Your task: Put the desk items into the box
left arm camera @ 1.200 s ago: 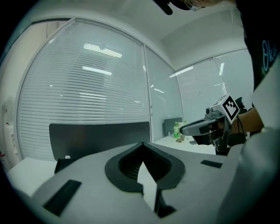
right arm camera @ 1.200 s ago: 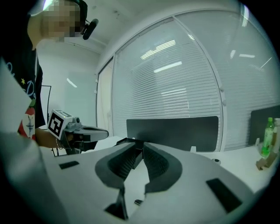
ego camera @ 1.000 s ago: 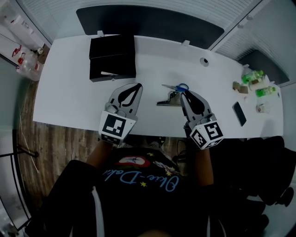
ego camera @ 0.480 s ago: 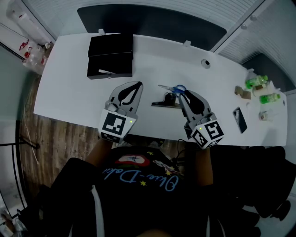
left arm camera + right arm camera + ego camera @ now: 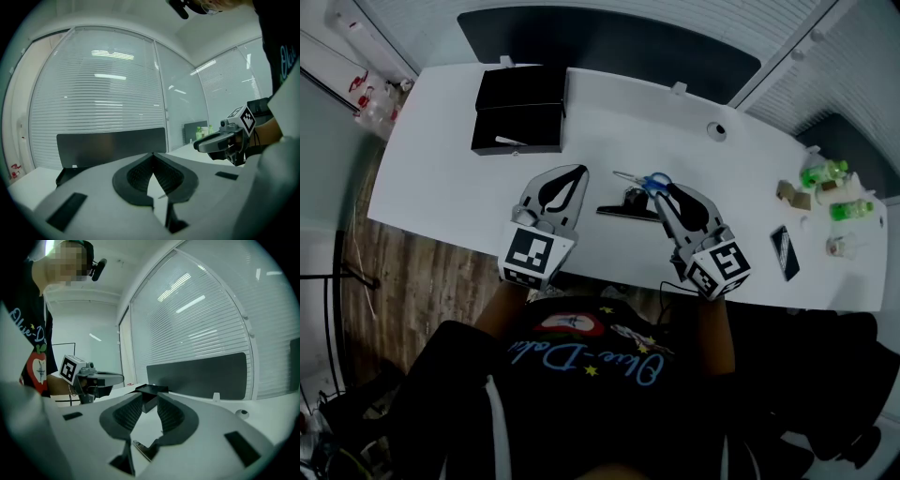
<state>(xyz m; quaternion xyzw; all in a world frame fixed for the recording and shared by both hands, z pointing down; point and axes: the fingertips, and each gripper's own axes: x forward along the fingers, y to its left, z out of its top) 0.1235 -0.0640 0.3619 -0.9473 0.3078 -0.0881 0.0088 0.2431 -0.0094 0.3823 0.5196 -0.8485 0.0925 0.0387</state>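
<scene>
shirt (image 5: pixel 581 361) lettering "blue-d…"; left gripper (image 5: pixel 577 172) clenched empty; right gripper (image 5: pixel 664 193) opening, released, beside clip (image 5: pixel 619 210).

The box (image 5: pixel 517 120) sits far-left on the table (image 5: pixel 441 187), scissors (image 5: pixel 642 180) just behind the clip (image 5: pixel 628 208) mid-table.

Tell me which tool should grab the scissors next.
Right. The right tool, its jaws just opening with nothing between, sits beside the scissors; the left tool is shut and farther away.
</scene>
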